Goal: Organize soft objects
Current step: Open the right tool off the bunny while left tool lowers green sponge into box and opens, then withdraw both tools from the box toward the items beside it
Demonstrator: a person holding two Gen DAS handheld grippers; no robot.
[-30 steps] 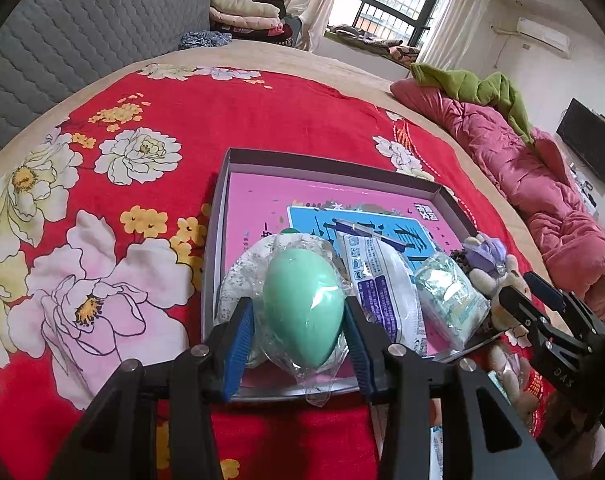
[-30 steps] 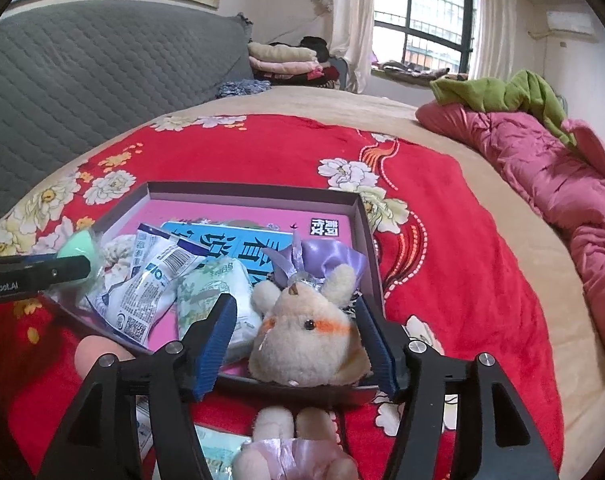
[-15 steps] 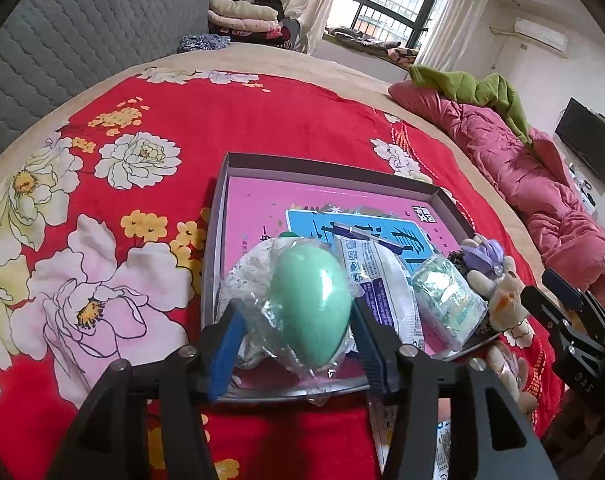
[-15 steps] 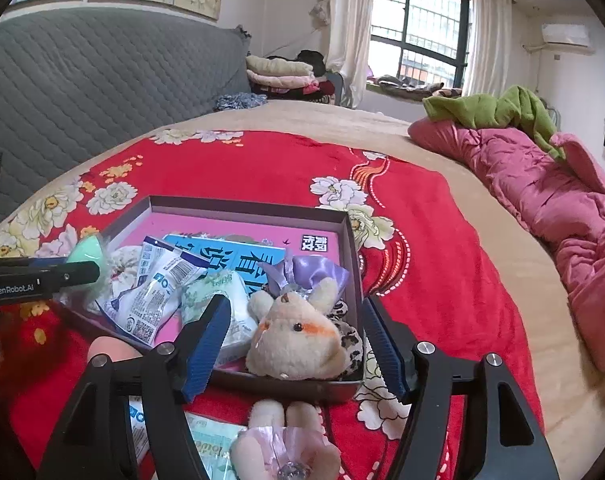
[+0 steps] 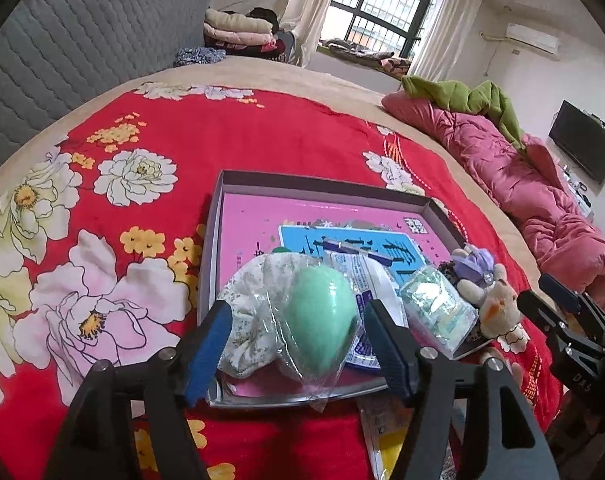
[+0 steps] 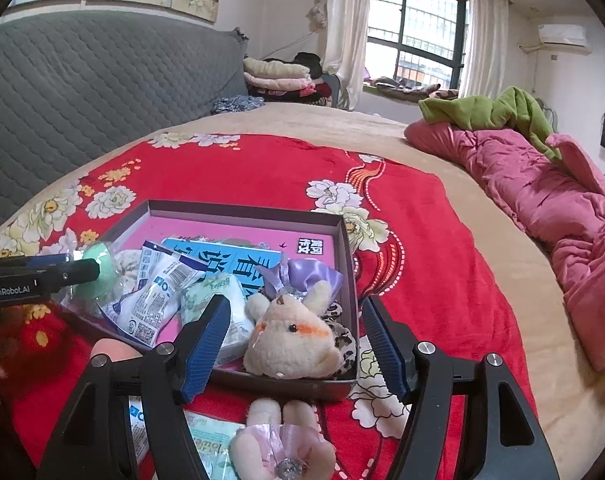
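A green egg-shaped sponge (image 5: 318, 320) in clear wrap lies in the grey, pink-lined tray (image 5: 322, 184), on a floral cloth pouch (image 5: 250, 312). My left gripper (image 5: 298, 344) straddles the sponge; its jaws are opening and the left pad stands clear of the wrap. A beige plush bunny (image 6: 298, 340) with a purple bow sits in the tray's (image 6: 242, 210) near right corner. My right gripper (image 6: 294, 346) is open around the bunny, pads apart from it. A white-blue packet (image 6: 154, 300) and a green tissue pack (image 6: 226, 292) lie between sponge and bunny.
The tray rests on a red floral blanket (image 5: 222, 136). A second plush in a pink dress (image 6: 282, 440) and a towel packet (image 6: 206, 444) lie outside the tray's near edge. A pink quilt (image 6: 542, 184) fills the right side; a grey quilted headboard (image 6: 102, 76) stands at the left.
The left jaws have spread off the green sponge, which now rests in the tray leaning to the right. The right jaws widened slightly around the bunny.
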